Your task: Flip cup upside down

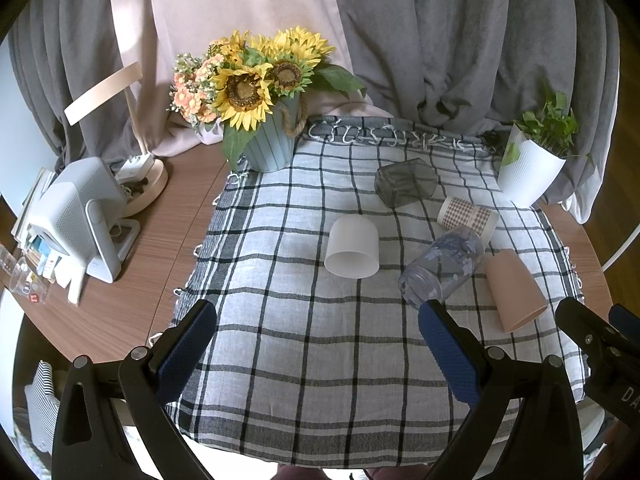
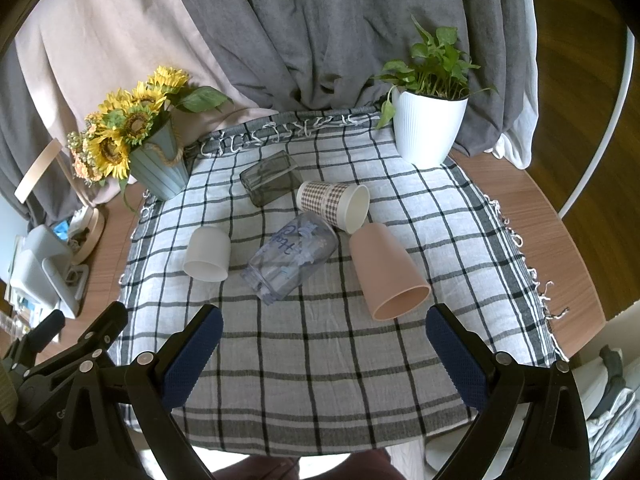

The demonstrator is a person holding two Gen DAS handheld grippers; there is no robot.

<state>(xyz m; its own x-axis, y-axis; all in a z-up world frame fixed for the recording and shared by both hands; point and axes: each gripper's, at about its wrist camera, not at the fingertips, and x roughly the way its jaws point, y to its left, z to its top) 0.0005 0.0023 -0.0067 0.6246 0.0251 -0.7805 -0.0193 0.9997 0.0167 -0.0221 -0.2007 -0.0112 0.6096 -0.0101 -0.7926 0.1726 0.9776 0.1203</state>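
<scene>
Five cups are seen lying on their sides on the checked cloth [image 1: 320, 360] in the left wrist view: white cup [image 1: 352, 246], clear printed cup [image 1: 442, 268], pink cup [image 1: 514, 290], paper cup [image 1: 468, 217], smoky glass [image 1: 405, 181]. Left gripper [image 1: 318, 334] is held above the cloth, fingers wide apart, nothing gripped. In the right wrist view, right gripper [image 2: 324, 334] is likewise spread and empty, with the pink cup [image 2: 386, 270] just ahead, mouth toward the camera.
</scene>
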